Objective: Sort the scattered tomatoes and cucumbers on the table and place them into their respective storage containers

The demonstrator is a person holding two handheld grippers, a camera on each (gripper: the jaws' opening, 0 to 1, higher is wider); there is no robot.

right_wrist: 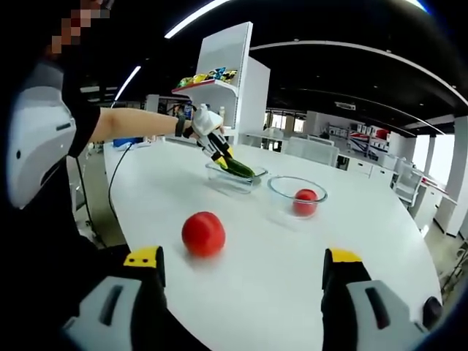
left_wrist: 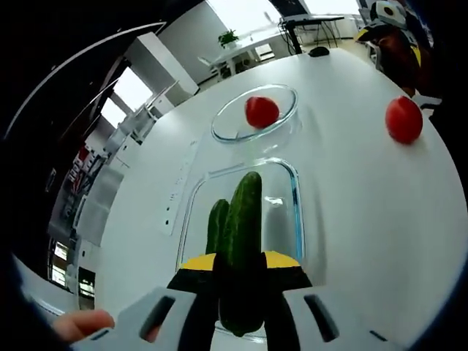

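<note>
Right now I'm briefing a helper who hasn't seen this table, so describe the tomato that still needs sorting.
On the white table stand a round glass bowl and a rectangular glass dish. The loose tomato lies on the bare tabletop in front of them, nearest the right claw. Unlike the tomato in the bowl, it sits in no container.

- The left gripper view is taken from close above the rectangular glass container (left_wrist: 281, 191), facing steeply down and across the white table (left_wrist: 365, 219) (windows lie beyond).
- The right gripper view is taken from low over the table's near edge, facing level across it, well back.
- The container, the round glass bowl (right_wrist: 280, 191) and the loose tomato (right_wrist: 203, 233) are shared by both views.
</note>
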